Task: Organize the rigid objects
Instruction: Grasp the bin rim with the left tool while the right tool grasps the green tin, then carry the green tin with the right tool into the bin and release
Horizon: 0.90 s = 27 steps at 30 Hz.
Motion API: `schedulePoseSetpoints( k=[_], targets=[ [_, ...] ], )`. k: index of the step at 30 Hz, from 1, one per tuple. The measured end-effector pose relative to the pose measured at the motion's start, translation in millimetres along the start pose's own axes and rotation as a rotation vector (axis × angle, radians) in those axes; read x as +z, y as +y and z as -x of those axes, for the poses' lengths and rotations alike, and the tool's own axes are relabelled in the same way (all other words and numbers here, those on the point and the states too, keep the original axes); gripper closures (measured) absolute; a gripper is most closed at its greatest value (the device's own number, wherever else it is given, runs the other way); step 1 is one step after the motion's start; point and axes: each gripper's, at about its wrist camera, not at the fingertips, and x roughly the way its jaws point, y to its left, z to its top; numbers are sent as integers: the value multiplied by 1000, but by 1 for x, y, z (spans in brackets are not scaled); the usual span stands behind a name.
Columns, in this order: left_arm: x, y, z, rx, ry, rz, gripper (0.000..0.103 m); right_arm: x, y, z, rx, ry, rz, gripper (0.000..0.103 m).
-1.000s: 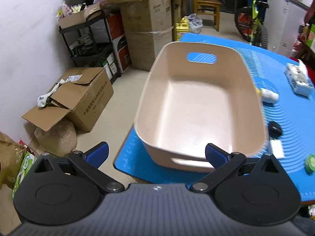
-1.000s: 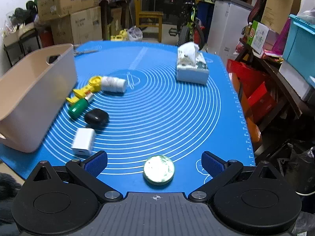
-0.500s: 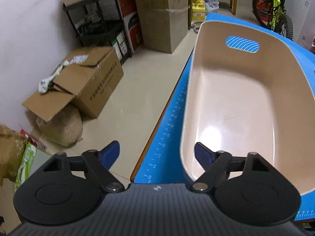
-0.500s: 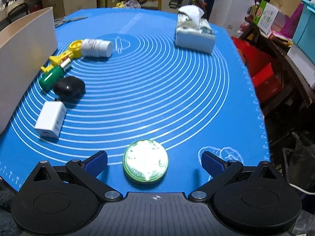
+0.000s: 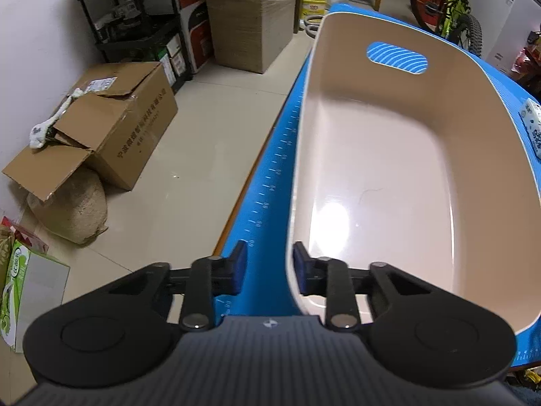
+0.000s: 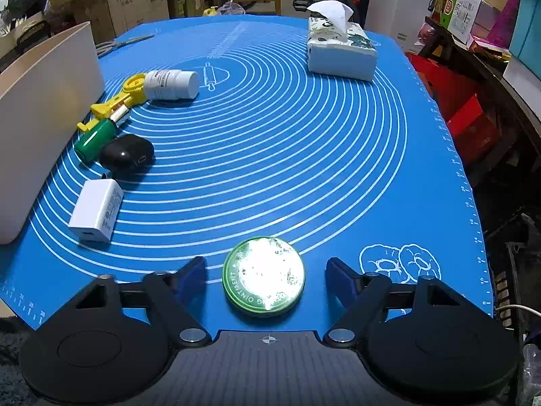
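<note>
Claws closing: left claw [image 5: 267,270] narrow, straddling the beige bin's [image 5: 389,176] near rim, right claw [image 6: 266,279] wide around a green tin [image 6: 263,275].

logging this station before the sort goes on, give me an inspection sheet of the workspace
surface: blue silicone mat with white rings
job's things: empty beige plastic bin; round green ointment tin; white charger cube; black earbud case; green tube; yellow plastic tool; white pill bottle
clutter: tissue pack; scissors
grippers: left gripper closing, fingers astride the bin's wall; right gripper closing, tin between fingers, untouched
cables: white cable off the mat's right edge
surroundings: cardboard boxes, bicycle
</note>
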Motion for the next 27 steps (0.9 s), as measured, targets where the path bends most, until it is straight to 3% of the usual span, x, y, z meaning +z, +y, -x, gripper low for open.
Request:
schedulePoseSetpoints(
  k=[6,9,18,27],
  targets=[
    [1,-4,0,0,-6,-16,83,-3,5,5,-1,-22,18,48],
    [3,-4,-2,-18,-3,-23,96,-5,6,6,-8,-30,11,48],
    [2,-5,-2,-5,-9,-47,96,-1,8,18,-24,-85,1,48],
    [2,-8,-3,0,-12,-51,96,38,36,47,30,-202,45,48]
  ],
)
